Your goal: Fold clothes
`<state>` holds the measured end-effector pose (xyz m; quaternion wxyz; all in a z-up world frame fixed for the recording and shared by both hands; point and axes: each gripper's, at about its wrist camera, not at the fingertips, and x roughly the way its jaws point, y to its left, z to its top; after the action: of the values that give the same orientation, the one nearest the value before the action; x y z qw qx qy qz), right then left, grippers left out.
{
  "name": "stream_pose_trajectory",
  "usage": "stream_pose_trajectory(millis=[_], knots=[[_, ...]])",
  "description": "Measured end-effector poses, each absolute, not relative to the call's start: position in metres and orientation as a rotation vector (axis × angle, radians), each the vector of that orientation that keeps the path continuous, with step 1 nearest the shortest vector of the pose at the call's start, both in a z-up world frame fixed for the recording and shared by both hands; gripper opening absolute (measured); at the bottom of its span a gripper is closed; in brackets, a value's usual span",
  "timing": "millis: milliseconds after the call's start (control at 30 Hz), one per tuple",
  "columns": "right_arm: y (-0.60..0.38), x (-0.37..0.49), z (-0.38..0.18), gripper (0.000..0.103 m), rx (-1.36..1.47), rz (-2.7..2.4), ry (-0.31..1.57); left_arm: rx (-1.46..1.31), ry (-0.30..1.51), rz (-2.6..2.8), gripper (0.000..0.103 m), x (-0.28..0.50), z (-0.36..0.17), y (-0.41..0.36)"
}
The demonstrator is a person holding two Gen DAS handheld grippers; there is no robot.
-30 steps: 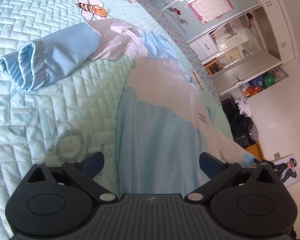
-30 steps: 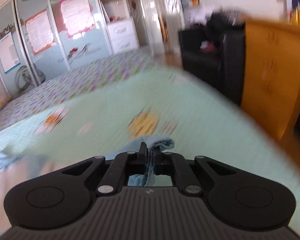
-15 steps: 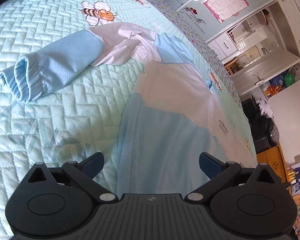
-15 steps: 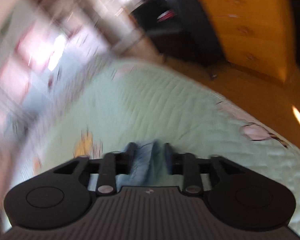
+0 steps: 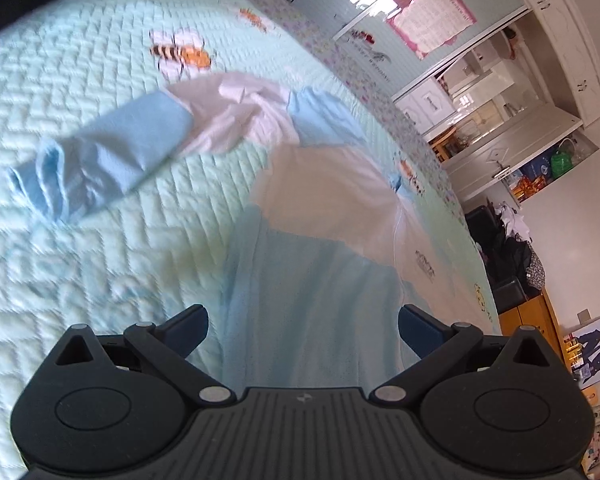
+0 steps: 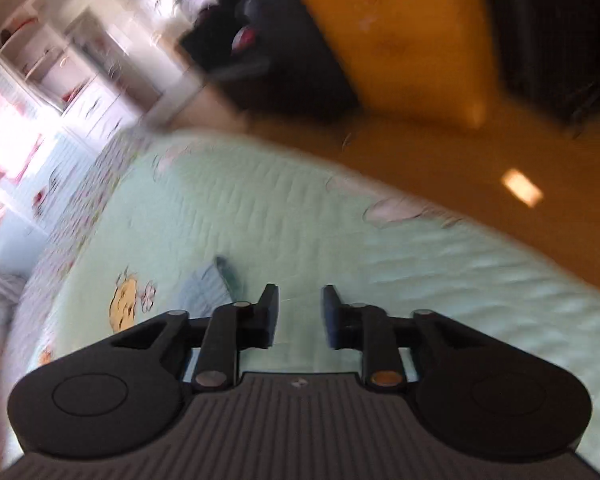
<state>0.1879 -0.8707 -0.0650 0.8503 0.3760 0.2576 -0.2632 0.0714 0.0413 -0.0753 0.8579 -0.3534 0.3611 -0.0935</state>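
Note:
A light blue and white jacket [image 5: 312, 280] lies spread on a mint quilted bedspread [image 5: 80, 260]. One blue sleeve [image 5: 100, 168] stretches out to the left and ends in a gathered cuff. My left gripper [image 5: 302, 320] hovers open above the jacket's blue lower part, with its fingers apart on either side of the cloth. In the blurred right wrist view, my right gripper [image 6: 300, 304] has its jaws apart and closing, with nothing between them. A blue cuff [image 6: 208, 284] lies on the quilt [image 6: 300, 208] just left of its left finger.
The bed's edge curves close ahead of the right gripper, with orange floor [image 6: 460, 160] beyond. An orange wooden cabinet [image 6: 400, 40] and a dark seat [image 6: 268, 60] stand past it. Wardrobe doors with posters [image 5: 420, 20] line the far side of the bed.
The right gripper let go of the blue cuff, rolled and swung toward the bed's edge; the cuff now lies to its left. The left gripper rose slightly, still open.

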Motion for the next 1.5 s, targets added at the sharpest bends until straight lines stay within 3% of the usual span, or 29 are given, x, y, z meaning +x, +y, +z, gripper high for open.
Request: stream_pose_trajectory(millis=[100, 167, 233, 300, 500, 600, 700, 767, 1033, 1200, 1333, 1500], knots=[[-0.811, 0.151, -0.037, 0.036, 0.755, -0.372, 0.448, -0.773, 0.714, -0.166, 0.102, 0.064, -0.073, 0.063], [-0.763, 0.12, -0.023, 0.05, 0.751, -0.229, 0.38, -0.824, 0.682, -0.144, 0.102, 0.06, -0.076, 0.08], [-0.712, 0.095, -0.02, 0.077, 0.752, -0.062, 0.327, -0.896, 0.656, -0.113, 0.102, 0.055, -0.083, 0.096], [-0.666, 0.07, -0.032, 0.086, 0.774, 0.046, 0.316, -0.973, 0.632, -0.095, 0.102, 0.05, -0.093, 0.11], [-0.581, 0.045, -0.113, 0.086, 0.962, 0.029, 0.408, -1.101, 0.594, -0.084, 0.102, 0.041, -0.11, 0.148], [-0.551, 0.039, -0.113, 0.086, 0.808, -0.035, 0.366, -1.175, 0.595, -0.099, 0.102, 0.041, -0.122, 0.167], [-0.538, 0.055, -0.112, 0.094, 0.683, -0.043, 0.409, -1.215, 0.564, -0.116, 0.102, 0.036, -0.131, 0.175], [-0.532, 0.056, -0.115, 0.095, 0.632, -0.059, 0.425, -1.216, 0.559, -0.125, 0.102, 0.037, -0.133, 0.176], [-0.537, 0.056, -0.123, 0.095, 0.628, -0.064, 0.421, -1.252, 0.583, -0.077, 0.102, 0.047, -0.124, 0.18], [-0.537, 0.055, -0.126, 0.096, 0.632, -0.062, 0.418, -0.797, 0.63, -0.005, 0.102, 0.052, -0.081, 0.168], [-0.538, 0.053, -0.127, 0.097, 0.635, -0.056, 0.416, -0.175, 0.622, 0.051, 0.102, 0.055, -0.059, 0.118], [-0.538, 0.052, -0.129, 0.098, 0.641, -0.05, 0.413, 0.054, 0.603, 0.035, 0.102, 0.062, -0.074, 0.091]])
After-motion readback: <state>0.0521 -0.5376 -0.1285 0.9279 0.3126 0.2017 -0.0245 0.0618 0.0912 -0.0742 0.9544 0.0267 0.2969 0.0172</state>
